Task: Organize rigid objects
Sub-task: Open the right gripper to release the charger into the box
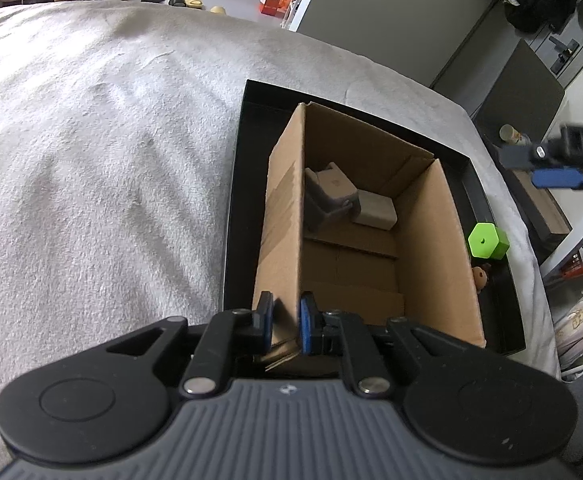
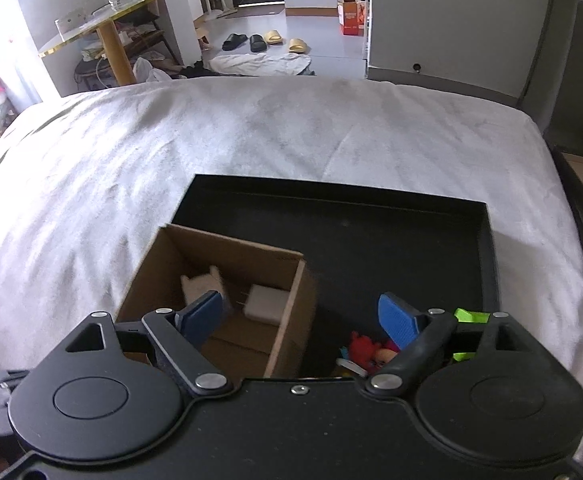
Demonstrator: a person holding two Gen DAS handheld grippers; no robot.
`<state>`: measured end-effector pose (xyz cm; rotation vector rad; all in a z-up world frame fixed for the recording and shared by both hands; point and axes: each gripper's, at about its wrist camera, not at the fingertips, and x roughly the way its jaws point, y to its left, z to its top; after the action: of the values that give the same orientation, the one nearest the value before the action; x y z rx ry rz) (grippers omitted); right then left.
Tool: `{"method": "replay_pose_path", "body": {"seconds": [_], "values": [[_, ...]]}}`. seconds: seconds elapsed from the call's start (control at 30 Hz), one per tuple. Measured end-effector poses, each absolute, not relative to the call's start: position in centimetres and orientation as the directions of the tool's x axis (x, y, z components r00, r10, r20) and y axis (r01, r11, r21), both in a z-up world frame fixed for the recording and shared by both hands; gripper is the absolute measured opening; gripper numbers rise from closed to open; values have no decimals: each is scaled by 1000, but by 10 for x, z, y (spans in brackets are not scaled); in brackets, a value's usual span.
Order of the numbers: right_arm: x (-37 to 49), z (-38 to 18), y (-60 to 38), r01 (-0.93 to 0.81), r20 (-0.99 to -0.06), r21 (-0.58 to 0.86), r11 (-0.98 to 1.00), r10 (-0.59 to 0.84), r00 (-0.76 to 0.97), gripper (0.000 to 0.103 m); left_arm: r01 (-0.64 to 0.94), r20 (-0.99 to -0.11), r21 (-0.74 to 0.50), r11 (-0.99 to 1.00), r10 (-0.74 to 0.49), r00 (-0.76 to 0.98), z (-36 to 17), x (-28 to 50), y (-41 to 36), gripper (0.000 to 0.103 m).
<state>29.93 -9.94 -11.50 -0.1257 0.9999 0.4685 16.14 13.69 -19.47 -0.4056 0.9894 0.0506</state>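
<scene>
White bedcover (image 2: 251, 140) carries our shallow black tray (image 2: 487, 248). We clamp the left gripper (image 1: 285, 322) on the near wall of the brown cardboard box (image 1: 283, 200), steadying it; our right gripper (image 2: 301, 316), spread empty, hovers above toys by the tray's near edge, including a green hexagonal block (image 1: 487, 241).

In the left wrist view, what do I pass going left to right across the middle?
White blanket → black tray's left rim → brown cardboard box → green hexagonal block → right gripper, top right.
</scene>
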Motion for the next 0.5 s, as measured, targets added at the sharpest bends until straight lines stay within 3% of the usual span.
{"method": "replay_pose_path", "body": {"seconds": [0.5], "values": [[283,-135,-155,-436,-836,90,896,306,456,85,-230,-827,-285,930,-117,549,-193,163,133,13]]}}
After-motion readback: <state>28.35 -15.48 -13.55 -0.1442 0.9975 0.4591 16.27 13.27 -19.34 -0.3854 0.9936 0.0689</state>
